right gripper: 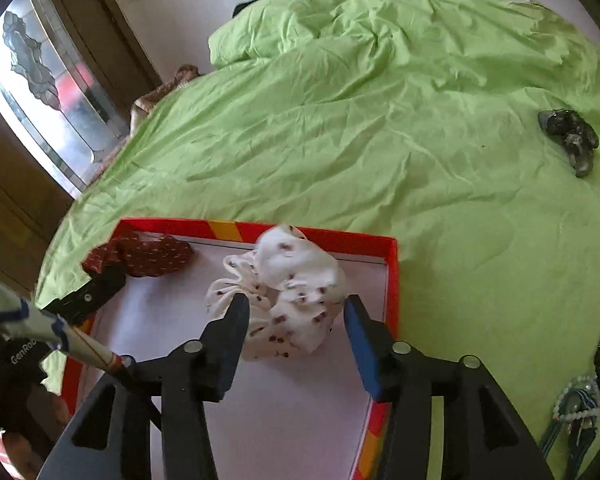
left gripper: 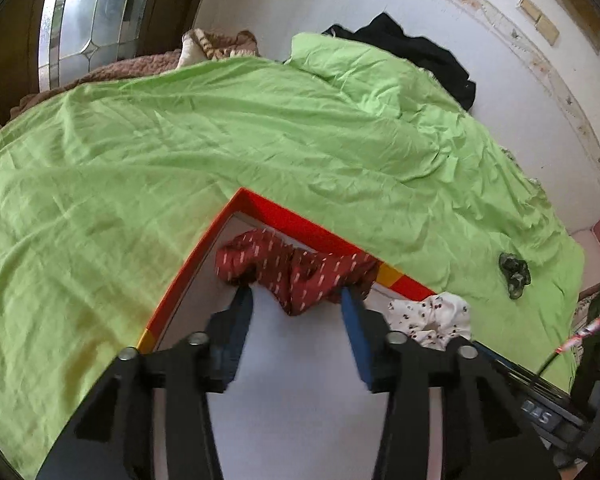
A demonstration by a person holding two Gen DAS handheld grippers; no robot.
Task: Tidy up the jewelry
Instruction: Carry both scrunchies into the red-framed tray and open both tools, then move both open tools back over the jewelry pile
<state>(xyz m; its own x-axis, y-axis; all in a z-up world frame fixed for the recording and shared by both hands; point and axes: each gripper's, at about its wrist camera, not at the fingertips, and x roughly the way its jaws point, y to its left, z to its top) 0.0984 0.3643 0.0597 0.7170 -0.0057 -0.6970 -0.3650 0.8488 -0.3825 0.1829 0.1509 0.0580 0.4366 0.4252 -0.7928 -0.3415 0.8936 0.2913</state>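
Observation:
A red-rimmed box with a white floor lies on a green sheet; it also shows in the right wrist view. A dark red scrunchie lies in its far corner, just beyond my open left gripper. A white printed scrunchie lies in the box between the tips of my open right gripper, which does not grip it. The red scrunchie and the white one show in both views. A dark green scrunchie lies on the sheet to the right.
The green sheet covers the bed. Several beaded pieces of jewelry lie at the sheet's right edge. Black clothing lies on the white floor beyond the bed. A wooden door with a glass pane stands at the left.

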